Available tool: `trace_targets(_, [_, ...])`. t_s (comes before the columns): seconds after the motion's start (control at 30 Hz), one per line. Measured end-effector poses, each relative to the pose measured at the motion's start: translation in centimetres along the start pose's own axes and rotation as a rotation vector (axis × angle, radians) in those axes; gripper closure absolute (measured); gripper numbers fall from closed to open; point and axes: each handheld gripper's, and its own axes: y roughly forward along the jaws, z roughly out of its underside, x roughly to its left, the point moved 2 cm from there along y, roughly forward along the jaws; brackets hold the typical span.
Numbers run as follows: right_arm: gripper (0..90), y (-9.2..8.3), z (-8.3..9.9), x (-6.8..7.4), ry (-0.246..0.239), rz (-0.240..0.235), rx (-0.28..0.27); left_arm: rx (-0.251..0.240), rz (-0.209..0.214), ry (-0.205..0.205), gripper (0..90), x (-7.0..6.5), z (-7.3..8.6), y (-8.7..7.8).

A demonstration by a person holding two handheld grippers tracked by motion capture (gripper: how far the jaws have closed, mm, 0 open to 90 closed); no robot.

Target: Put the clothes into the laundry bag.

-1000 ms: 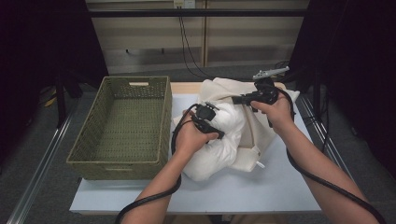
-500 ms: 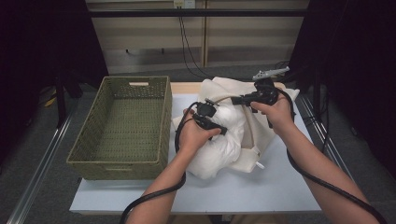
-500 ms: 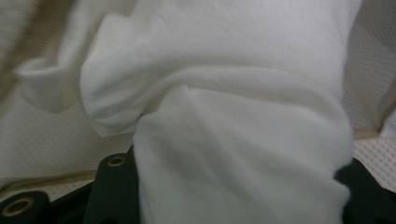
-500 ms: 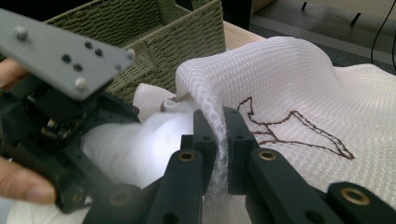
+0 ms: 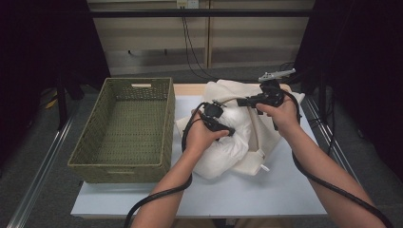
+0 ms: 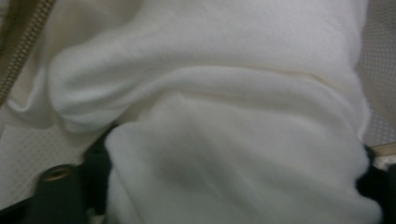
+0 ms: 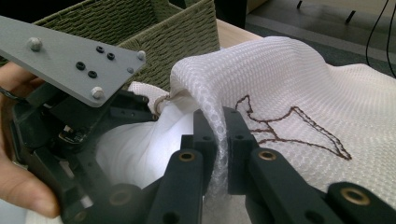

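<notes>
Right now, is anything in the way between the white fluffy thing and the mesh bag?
Nothing visible is. The right gripper pinches the mesh bag edge up, and the left gripper, jaws just opening, has the white cloth between them at the bag's mouth.

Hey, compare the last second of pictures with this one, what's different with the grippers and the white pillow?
The left gripper has just been opening its jaws, with the soft white pillow between them, and has barely shifted. Unchanged: the right gripper stays shut on the white mesh cover, holding its edge up, and the green woven basket sits where it was.
</notes>
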Motion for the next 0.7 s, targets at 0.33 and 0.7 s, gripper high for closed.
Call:
trace_targets(0.33, [86.5,0.1,0.1,-0.2,-0.002,0.015,0.009,-0.038,0.001,0.044,5.5,0.0,0.0,-2.9])
trace_targets(0.7, [86.4,0.1,0.1,-0.3,-0.003,0.026,0.017,0.036,-0.046,0.08,1.4,-0.7,2.4,-4.1])
